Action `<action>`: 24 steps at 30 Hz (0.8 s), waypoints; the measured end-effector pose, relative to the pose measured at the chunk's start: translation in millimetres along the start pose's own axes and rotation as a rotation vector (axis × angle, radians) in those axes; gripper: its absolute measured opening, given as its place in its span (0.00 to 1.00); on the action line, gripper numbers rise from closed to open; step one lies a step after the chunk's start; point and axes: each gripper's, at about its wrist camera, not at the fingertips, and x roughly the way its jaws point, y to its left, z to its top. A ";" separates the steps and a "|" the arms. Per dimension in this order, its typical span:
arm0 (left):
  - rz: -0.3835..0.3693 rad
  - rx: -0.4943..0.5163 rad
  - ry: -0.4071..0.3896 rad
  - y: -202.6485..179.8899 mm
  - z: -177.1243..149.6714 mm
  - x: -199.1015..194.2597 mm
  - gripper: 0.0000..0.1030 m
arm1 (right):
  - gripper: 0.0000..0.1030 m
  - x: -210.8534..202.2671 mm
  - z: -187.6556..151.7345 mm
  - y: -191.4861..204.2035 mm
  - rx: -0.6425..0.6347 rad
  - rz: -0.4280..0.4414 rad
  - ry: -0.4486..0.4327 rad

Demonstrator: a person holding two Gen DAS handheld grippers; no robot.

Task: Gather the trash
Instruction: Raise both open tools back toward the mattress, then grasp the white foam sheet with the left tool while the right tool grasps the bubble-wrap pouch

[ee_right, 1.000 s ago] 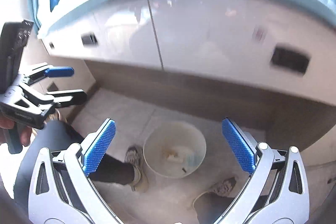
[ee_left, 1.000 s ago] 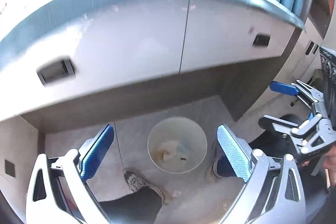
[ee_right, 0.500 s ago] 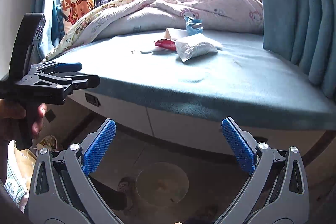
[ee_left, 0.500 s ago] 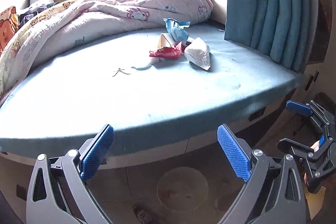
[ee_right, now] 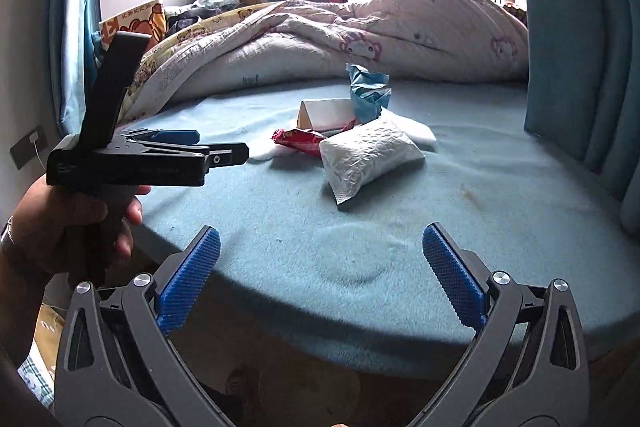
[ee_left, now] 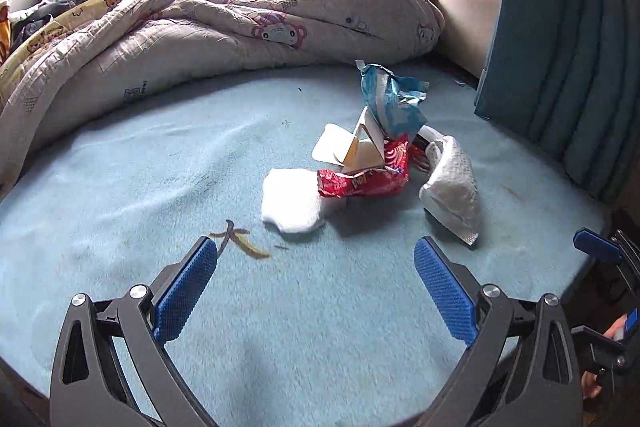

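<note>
Both spread wide, empty: left gripper (ee_left: pixel 316 279), right gripper (ee_right: pixel 322 267). Ahead on bed (ee_left: pixel 120 219): red wrapper (ee_left: pixel 362 177), blue wrapper (ee_left: pixel 390 99), white packet (ee_right: pixel 368 153), touching in one heap.

The bed sheet (ee_left: pixel 120 195) is matt, fuzzy blue cloth. On it, the red wrapper (ee_left: pixel 364 179) and the blue wrapper (ee_left: pixel 390 99) behind it are glossy crinkled foil; the white pouch (ee_left: pixel 454 187) beside the red one looks dimpled, papery. The quilt (ee_left: pixel 200 27) is soft stitched cloth. Left gripper (ee_left: pixel 316 287) pads (ee_left: pixel 184 291) are ridged blue plastic
</note>
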 end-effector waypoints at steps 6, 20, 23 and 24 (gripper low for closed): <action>0.002 -0.010 0.079 4.6 19.3 42.6 0.94 | 0.95 14.7 15.3 -17.5 0.030 0.003 -0.014; 0.048 0.014 0.232 -0.9 32.6 76.6 0.84 | 0.95 34.2 33.0 -22.1 0.021 0.029 -0.022; 0.070 -0.013 0.210 4.4 34.8 73.2 0.59 | 0.95 40.8 33.5 -24.7 0.024 0.026 -0.008; 0.074 -0.025 0.201 7.3 35.5 71.9 0.43 | 0.95 43.4 33.6 -26.1 0.029 0.017 -0.002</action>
